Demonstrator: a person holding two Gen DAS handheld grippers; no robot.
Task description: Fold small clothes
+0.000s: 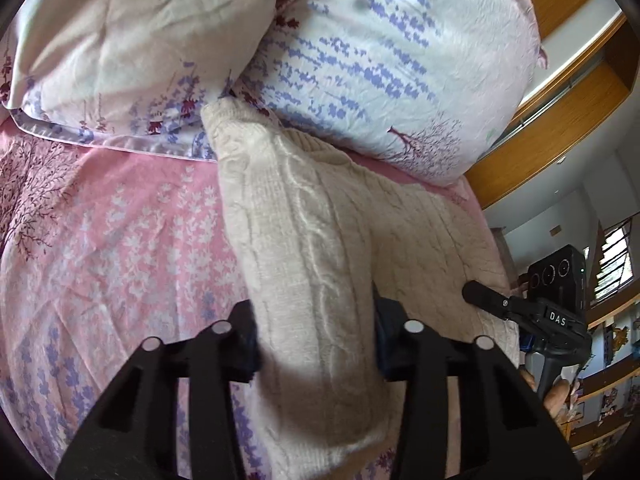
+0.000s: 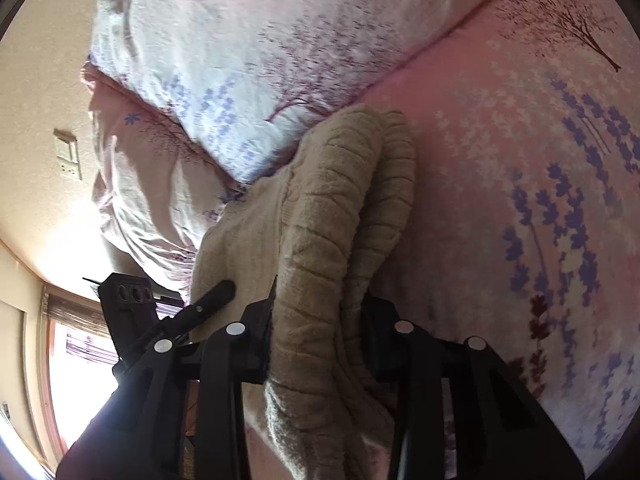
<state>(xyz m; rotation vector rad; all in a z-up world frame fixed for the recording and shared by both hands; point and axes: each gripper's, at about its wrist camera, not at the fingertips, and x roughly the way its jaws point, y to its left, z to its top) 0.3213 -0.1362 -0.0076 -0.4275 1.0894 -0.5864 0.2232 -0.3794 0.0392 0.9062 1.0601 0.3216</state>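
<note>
A cream cable-knit sweater [image 1: 320, 208] lies on the pink flowered bedsheet [image 1: 120, 232], its far end against the pillows. In the left wrist view my left gripper [image 1: 316, 336] is shut on a thick raised fold of the sweater, which fills the gap between the black fingers [image 1: 244, 340]. The right gripper's finger [image 1: 480, 296] rests on the sweater's right edge. In the right wrist view my right gripper [image 2: 318, 320] is shut on a bunched ribbed fold of the same sweater [image 2: 328, 208]. The left gripper's finger [image 2: 216, 292] touches the knit at the left.
Two flowered pillows [image 1: 380, 60] [image 1: 132, 40] lie at the head of the bed behind the sweater. A wooden headboard [image 1: 560, 120] is at the right. A wall switch [image 2: 68, 156] and a bright window [image 2: 76, 360] show beyond the bed's edge.
</note>
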